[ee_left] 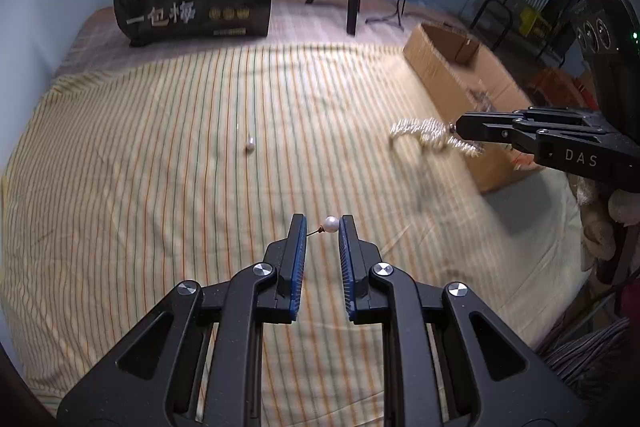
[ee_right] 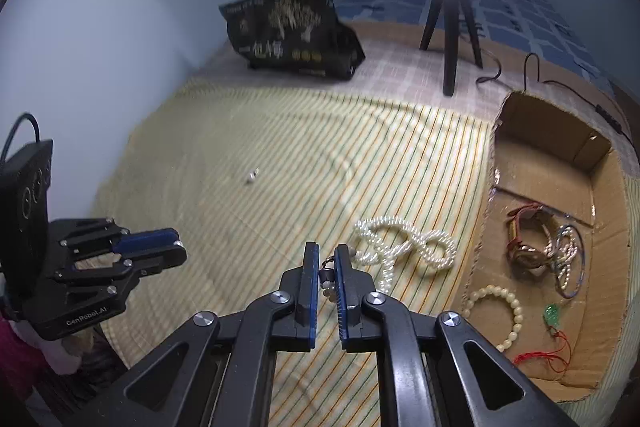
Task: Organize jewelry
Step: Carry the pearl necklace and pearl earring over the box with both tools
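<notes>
The long white pearl necklace (ee_right: 404,247) trails onto the striped yellow bedsheet (ee_right: 280,155) beside the open cardboard box (ee_right: 600,155), its clasp end pinched between the right gripper's (ee_right: 327,259) closed jaws. The left gripper (ee_left: 322,227) has its jaws parted around a single white pearl earring (ee_left: 330,224); another small pearl earring (ee_left: 249,146) lies farther off

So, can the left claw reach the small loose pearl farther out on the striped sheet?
Probably yes: only bare striped sheet lies between the left claw and the loose pearl.

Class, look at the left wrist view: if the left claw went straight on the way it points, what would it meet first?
The single pearl lying between its fingertips: the left claw is open around it. Beyond that, only striped sheet seems to lie ahead, though depth is unclear.
</notes>
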A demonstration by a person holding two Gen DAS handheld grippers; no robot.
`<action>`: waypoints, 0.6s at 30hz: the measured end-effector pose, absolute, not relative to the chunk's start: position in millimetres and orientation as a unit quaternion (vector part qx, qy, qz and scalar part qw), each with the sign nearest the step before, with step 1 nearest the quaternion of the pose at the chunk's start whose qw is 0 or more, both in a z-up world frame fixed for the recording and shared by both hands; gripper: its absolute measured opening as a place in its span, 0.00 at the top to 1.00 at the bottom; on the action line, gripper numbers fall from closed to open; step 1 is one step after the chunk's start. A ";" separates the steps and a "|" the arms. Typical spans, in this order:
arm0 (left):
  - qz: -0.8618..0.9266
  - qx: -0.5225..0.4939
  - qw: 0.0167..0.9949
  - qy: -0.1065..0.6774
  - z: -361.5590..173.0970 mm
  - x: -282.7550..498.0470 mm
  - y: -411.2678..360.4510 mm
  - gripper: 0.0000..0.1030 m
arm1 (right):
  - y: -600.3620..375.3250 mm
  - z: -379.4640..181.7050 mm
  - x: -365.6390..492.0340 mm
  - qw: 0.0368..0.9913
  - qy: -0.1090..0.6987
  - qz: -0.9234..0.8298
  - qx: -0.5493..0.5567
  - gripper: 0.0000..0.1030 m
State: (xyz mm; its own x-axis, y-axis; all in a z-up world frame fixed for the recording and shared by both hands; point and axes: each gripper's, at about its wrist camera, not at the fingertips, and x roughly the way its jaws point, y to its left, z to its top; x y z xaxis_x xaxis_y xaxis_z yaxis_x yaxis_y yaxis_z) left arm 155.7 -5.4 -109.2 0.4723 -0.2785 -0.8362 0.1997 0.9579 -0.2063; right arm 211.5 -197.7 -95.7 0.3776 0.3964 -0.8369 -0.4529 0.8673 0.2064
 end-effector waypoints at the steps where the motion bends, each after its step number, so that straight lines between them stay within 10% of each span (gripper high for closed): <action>1: -0.140 -0.043 0.859 0.491 -106.0 158.2 -5.6 0.86 | -200.7 -89.9 212.9 0.833 0.490 0.256 -0.021 0.95; 18: -0.167 -0.070 0.871 0.457 -61.2 166.3 -28.1 0.86 | -231.7 -35.6 217.4 0.854 0.440 0.269 0.067 0.95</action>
